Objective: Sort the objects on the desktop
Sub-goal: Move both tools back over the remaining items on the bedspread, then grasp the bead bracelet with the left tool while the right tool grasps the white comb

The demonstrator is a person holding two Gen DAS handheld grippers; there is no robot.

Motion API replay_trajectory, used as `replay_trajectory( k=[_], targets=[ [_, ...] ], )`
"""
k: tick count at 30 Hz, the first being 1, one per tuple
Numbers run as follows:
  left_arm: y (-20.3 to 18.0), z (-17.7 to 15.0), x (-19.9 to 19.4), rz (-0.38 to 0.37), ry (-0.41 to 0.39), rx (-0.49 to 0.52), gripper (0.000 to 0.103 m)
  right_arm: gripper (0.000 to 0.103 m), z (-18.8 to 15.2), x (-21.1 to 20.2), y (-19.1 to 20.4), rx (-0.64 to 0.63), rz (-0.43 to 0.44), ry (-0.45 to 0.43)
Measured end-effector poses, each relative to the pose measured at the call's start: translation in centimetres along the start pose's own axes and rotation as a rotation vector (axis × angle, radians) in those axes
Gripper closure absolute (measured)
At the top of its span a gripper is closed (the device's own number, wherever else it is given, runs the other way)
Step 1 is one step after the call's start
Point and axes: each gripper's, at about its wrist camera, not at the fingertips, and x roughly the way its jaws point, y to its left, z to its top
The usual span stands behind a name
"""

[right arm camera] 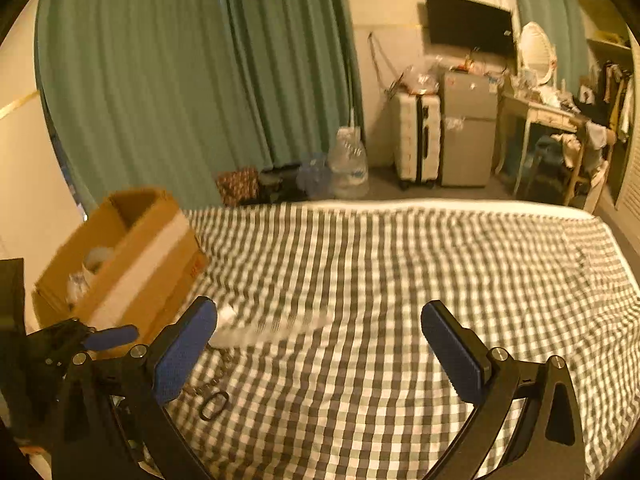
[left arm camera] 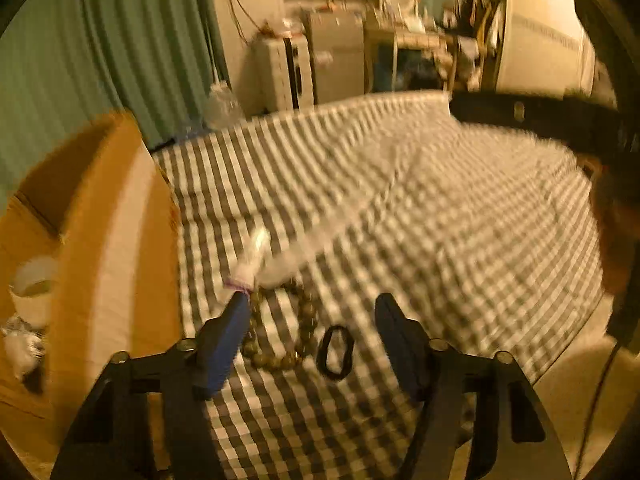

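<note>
Beaded brown bracelet [left arm camera: 280, 332]: between my left tongs [left arm camera: 312, 312], unpinched, probably my next pick.
Right tongs [right arm camera: 320, 320]: spread, empty.
Cardboard box [left arm camera: 100, 220]: alongside for sorting.

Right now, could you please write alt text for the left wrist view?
The left tool hangs open over a checked cloth, with a bead bracelet and a black hair tie between its fingers. A white tube lies just ahead, and a cardboard box stands on the left.

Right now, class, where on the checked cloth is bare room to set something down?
Free: the wide checked cloth right of the box. Crowded: beside the box, where tube, beads and black ring lie.
</note>
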Motion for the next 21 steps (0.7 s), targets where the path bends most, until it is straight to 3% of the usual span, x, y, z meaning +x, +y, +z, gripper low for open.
replay_trajectory(
  k=[6,9,12,17,21],
  targets=[
    [0.5,-0.5,2.9,-0.046,0.086,-0.016,0.051,0.004,-1.0,2.7,0.3,-0.034,0.033,0.049],
    [0.3,-0.6,4.4,-0.065,0.142,-0.01,0.065,0.01,-1.1,4.3,0.2,-0.046,0.048,0.077],
    [0.7,-0.6,6.0,-0.066,0.197,-0.042,0.065,0.01,-1.4,5.8,0.3,-0.07,0.08,0.113],
    [2.2,-0.9,7.5,-0.075,0.24,-0.122,0.065,0.01,-2.7,8.4,1.7,-0.274,0.077,0.176],
    [1.7,-1.0,7.8,-0.064,0.245,-0.101,0.064,0.01,-3.7,10.8,1.9,-0.384,0.073,0.234]
  ],
)
